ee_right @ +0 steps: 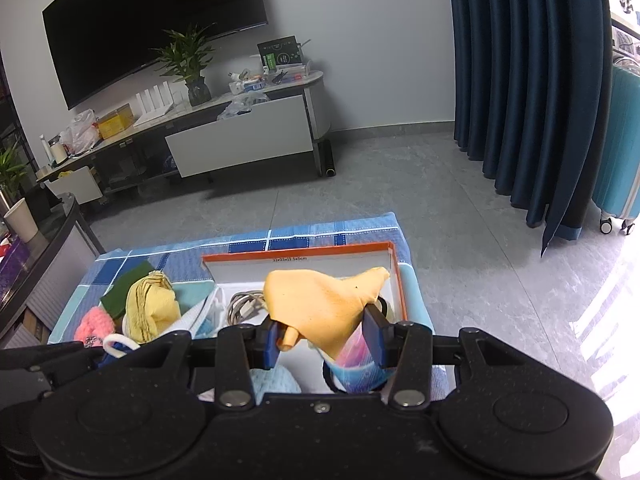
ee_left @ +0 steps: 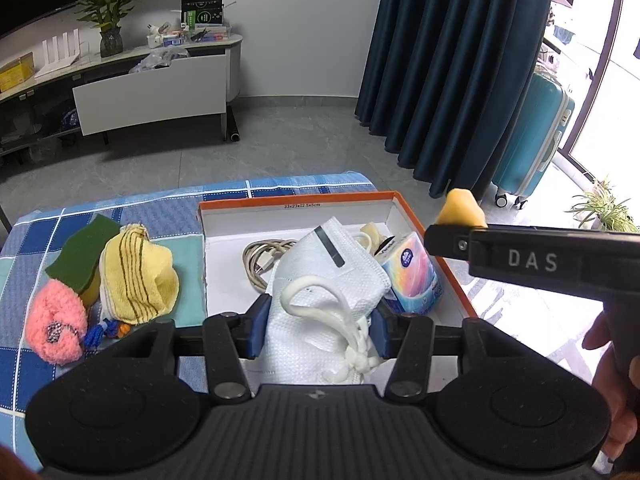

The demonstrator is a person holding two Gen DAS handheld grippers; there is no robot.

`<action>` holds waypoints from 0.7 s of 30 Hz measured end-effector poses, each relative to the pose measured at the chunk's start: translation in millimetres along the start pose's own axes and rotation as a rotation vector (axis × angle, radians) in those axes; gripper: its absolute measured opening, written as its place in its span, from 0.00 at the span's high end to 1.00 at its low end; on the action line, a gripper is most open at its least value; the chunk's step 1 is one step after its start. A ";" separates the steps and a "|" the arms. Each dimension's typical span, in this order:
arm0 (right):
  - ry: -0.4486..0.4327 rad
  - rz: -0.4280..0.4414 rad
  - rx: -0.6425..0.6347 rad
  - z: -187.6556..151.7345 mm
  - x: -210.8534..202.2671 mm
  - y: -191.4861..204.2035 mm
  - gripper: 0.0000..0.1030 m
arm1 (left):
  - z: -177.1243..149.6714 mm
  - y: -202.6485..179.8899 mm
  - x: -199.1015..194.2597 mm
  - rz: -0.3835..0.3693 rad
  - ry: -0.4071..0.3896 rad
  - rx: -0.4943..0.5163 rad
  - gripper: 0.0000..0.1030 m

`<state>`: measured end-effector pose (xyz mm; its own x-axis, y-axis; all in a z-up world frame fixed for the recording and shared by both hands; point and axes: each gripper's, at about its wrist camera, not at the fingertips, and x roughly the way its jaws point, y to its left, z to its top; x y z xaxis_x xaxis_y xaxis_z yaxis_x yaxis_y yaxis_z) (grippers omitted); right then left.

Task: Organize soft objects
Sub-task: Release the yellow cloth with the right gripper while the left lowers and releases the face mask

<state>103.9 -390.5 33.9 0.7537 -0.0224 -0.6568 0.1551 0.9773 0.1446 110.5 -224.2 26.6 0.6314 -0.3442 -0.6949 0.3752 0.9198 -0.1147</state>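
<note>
The face mask (ee_left: 320, 280) is clamped in our left claw (ee_left: 318, 330), hanging over the box (ee_left: 298, 204). Our right claw (ee_right: 324, 338) pinches the yellow cloth (ee_right: 320, 300) above the same box, so both go straight down.

Checked cloth (ee_left: 36, 236) w/ box (ee_left: 416, 216) (towel (ee_left: 136, 276) beside)

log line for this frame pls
left tool: shut on white mask | right tool: shut on yellow cloth | both over orange box

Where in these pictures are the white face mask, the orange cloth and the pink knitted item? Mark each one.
white face mask (ee_left: 328, 280): left wrist view, on its woven front panel.
orange cloth (ee_right: 320, 304): right wrist view, on its bunched middle.
pink knitted item (ee_left: 56, 328): left wrist view, on its fuzzy body.
</note>
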 end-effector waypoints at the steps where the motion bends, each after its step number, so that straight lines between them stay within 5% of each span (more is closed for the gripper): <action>1: 0.002 -0.002 -0.001 2.2 2.9 -0.2 0.50 | 1.3 0.0 1.7 -0.001 0.001 0.002 0.51; 11: 0.010 -0.002 0.005 23.3 33.1 1.5 0.47 | 6.4 0.6 15.1 -0.006 0.018 0.013 0.51; 14: -0.008 -0.009 0.014 28.2 38.8 -0.7 0.32 | 7.0 -0.1 20.1 -0.008 0.030 0.012 0.51; 21: -0.056 -0.016 0.056 26.2 26.7 -16.9 0.25 | 7.6 -3.8 27.2 -0.024 0.042 0.015 0.49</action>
<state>138.2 -413.1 33.3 0.7851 -0.0508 -0.6172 0.2013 0.9635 0.1766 131.4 -238.4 13.6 0.5930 -0.3579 -0.7213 0.4003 0.9083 -0.1216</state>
